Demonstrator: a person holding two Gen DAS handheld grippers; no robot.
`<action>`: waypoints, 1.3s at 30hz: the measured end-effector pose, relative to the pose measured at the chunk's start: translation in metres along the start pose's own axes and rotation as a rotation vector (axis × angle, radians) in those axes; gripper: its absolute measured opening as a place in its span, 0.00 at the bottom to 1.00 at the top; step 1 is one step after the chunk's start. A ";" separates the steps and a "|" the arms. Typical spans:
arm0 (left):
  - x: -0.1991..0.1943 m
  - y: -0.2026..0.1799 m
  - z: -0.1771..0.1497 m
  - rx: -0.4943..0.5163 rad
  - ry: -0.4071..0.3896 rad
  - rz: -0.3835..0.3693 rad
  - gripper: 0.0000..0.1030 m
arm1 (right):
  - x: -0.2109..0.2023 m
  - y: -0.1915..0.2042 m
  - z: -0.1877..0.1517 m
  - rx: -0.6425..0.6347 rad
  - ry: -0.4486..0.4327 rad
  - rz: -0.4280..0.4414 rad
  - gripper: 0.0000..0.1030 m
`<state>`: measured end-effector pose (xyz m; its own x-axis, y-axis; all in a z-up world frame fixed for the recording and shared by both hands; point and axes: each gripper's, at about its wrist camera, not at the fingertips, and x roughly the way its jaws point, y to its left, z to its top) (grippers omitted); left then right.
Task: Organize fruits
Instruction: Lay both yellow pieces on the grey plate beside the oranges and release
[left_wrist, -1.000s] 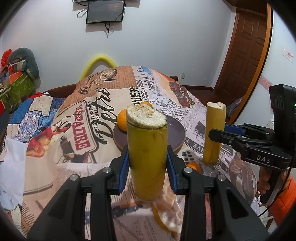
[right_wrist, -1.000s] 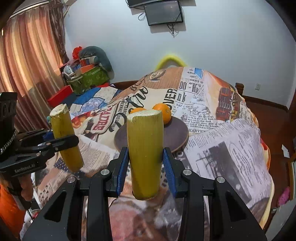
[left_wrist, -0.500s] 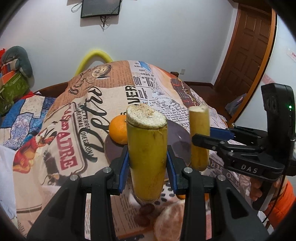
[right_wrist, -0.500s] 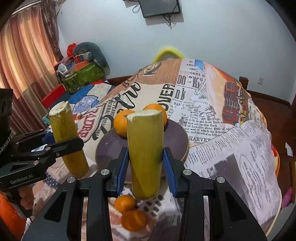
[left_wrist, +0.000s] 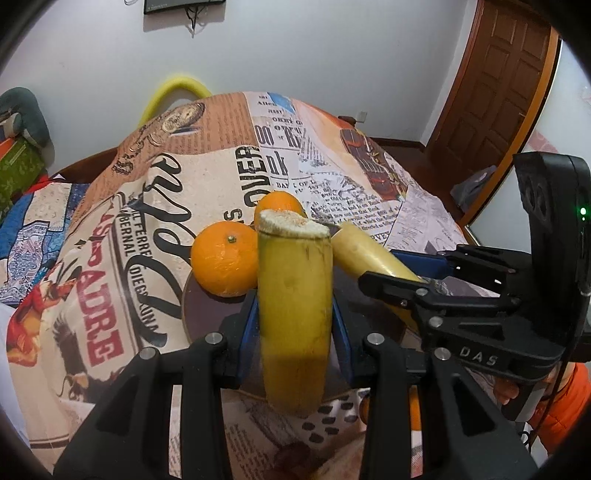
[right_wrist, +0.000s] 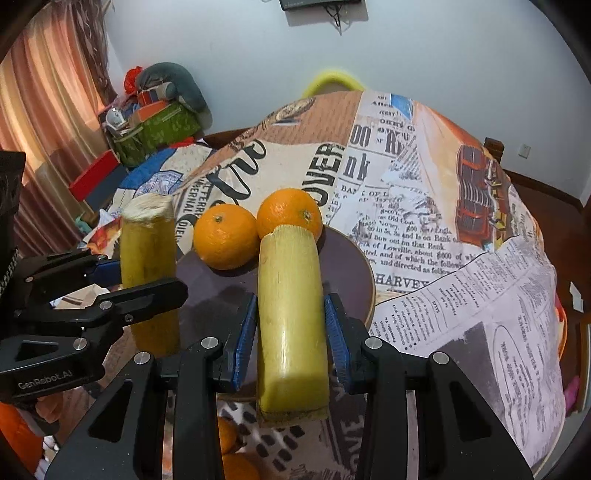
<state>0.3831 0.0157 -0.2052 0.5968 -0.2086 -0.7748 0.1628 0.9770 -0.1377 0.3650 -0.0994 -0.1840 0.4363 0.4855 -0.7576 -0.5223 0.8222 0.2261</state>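
Observation:
My left gripper (left_wrist: 295, 326) is shut on a yellow cut piece of fruit (left_wrist: 293, 295), held upright over the near edge of a dark round plate (left_wrist: 187, 314). My right gripper (right_wrist: 291, 332) is shut on a second yellow cut piece (right_wrist: 290, 295), also over the plate (right_wrist: 349, 266). Each gripper appears in the other's view: the right gripper (left_wrist: 400, 271) to the right, the left gripper (right_wrist: 142, 278) to the left. Two oranges (right_wrist: 225, 236) (right_wrist: 290, 212) sit on the plate's far side.
The table wears a newspaper-print cloth (right_wrist: 443, 221). More oranges (right_wrist: 227, 435) lie on it below the grippers, near the front edge. A person's hand in an orange sleeve (left_wrist: 554, 398) holds the right gripper. A yellow chair back (left_wrist: 173, 88) rises behind the table.
Both grippers moved forward and down toward the plate, each still gripping its yellow piece. The plate and oranges now loom larger, and the right-hand piece has tilted.

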 end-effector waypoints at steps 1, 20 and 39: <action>0.003 0.001 0.001 -0.001 0.005 -0.001 0.36 | 0.003 -0.001 0.000 -0.001 0.009 0.001 0.33; 0.024 0.003 0.005 -0.017 0.044 -0.013 0.36 | 0.014 -0.003 -0.001 -0.009 0.036 0.012 0.33; -0.062 -0.009 -0.023 0.005 -0.040 0.029 0.36 | -0.058 0.028 -0.013 -0.051 -0.060 -0.017 0.33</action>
<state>0.3268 0.0208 -0.1697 0.6322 -0.1815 -0.7533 0.1489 0.9825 -0.1117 0.3155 -0.1084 -0.1415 0.4879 0.4895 -0.7227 -0.5502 0.8152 0.1808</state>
